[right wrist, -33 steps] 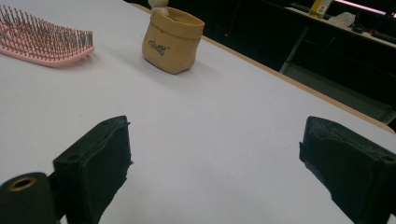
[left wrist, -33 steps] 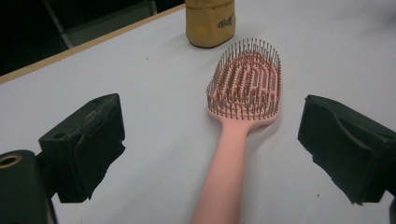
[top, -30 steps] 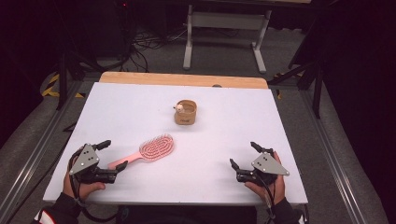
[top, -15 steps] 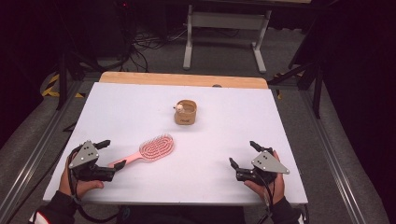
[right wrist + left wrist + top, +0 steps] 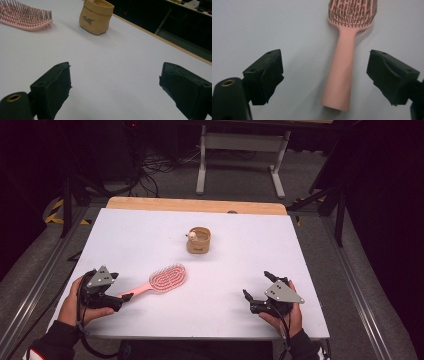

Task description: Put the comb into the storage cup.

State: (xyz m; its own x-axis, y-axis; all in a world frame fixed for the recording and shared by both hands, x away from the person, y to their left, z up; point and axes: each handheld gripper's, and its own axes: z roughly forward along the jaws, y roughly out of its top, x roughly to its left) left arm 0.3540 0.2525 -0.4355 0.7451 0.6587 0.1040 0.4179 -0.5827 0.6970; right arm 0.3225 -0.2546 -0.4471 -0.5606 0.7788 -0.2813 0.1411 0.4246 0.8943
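While the tan pouch (image 5: 199,241) holds a small white-tipped item, both jaws gape, gripping nothing.

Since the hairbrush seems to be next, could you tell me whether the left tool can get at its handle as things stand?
Probably yes: the hairbrush handle already lies between the left tool's jaws, which have just been closing and don't yet touch it; nothing blocks them.

One pink hairbrush (image 5: 164,280), one small tan pouch (image 5: 199,241) and two handheld grippers, the left gripper (image 5: 121,292) and the right gripper (image 5: 256,285), are counted on one white table (image 5: 150,235).
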